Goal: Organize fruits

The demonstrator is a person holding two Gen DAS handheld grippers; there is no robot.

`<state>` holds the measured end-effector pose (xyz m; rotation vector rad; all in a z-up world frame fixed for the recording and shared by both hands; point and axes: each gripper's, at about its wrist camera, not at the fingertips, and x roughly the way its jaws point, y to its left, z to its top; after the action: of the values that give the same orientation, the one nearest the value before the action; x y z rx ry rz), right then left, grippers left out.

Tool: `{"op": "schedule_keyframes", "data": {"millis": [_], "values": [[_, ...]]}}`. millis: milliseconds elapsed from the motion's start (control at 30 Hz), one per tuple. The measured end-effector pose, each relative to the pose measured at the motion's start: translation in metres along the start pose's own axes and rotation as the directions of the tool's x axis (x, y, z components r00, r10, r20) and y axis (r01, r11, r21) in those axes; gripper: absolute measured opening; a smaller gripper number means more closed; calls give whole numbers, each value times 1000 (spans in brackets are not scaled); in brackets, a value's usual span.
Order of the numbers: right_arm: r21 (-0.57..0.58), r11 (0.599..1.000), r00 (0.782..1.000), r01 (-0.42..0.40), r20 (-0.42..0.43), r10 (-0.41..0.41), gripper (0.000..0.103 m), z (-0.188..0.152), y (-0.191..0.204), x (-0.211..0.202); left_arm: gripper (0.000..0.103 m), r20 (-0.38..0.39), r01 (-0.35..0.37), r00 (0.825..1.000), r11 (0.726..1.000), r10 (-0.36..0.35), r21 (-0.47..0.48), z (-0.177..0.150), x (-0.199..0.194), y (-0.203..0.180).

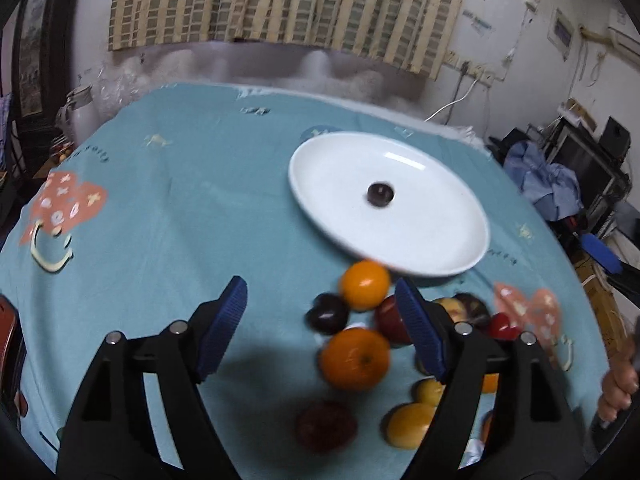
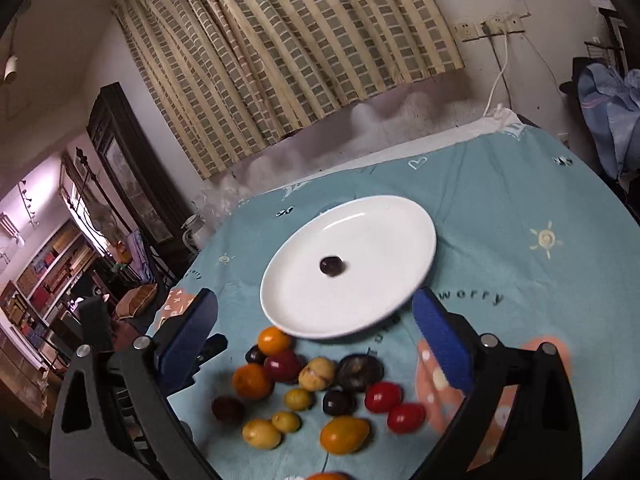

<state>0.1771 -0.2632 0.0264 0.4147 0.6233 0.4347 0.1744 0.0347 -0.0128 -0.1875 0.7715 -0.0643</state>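
Observation:
A white oval plate [image 1: 440, 240] lies on the blue tablecloth with one small dark fruit [image 1: 380, 194] in its middle. In front of it lies a loose pile of fruit: two oranges [image 1: 365, 290] [image 1: 355, 358], a dark plum [image 1: 328, 314], a red apple [image 1: 390, 320] and yellow fruits [image 1: 410, 424]. My left gripper [image 1: 320, 282] hangs open over the left side of this pile, holding nothing. In the right wrist view my right gripper [image 2: 313, 292] is wide open and empty above the plate [image 2: 380, 220] and the pile, where two red fruits [image 2: 383, 396] lie at the right.
A checked curtain [image 1: 280, 4] hangs on the wall behind the table. A pale jar [image 1: 78, 108] stands off the table's far left edge. Blue clothes [image 1: 548, 184] and boxes crowd the right side. A person's hand [image 1: 618, 392] shows at the right edge.

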Motion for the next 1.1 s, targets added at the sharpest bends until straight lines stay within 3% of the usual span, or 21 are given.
{"op": "schedule_keyframes", "data": {"millis": [133,300,367,733,833,933,1000,1067,1100], "values": [[33,999,1000,-1,-20,2,98,-13,-8,0,76,-19,46,999,998,-47,-43,3,11,4],[63,998,999,10,-36,-8,98,-13,-14,4,76,-49,-6,999,991,13,135,3,32,-36],[69,997,999,15,-34,-13,98,-13,-16,4,76,-64,-23,997,987,33,158,2,42,-42],[45,996,994,77,-75,-74,98,-18,-22,15,78,-117,51,992,989,-35,137,6,62,-39],[59,995,995,83,-69,-79,98,-17,-26,13,58,-156,146,980,978,-123,151,8,60,-42],[73,994,995,84,-58,-79,98,-16,-29,10,55,-153,161,979,967,-132,199,6,52,-44],[78,993,995,84,-55,-80,98,-15,-31,9,51,-159,187,974,966,-159,180,6,52,-39],[85,993,995,84,-55,-79,98,-15,-33,9,38,-155,169,977,975,-146,146,11,57,-29],[89,993,996,82,-54,-78,98,-16,-33,9,40,-147,159,979,980,-141,119,13,61,-22]]}}
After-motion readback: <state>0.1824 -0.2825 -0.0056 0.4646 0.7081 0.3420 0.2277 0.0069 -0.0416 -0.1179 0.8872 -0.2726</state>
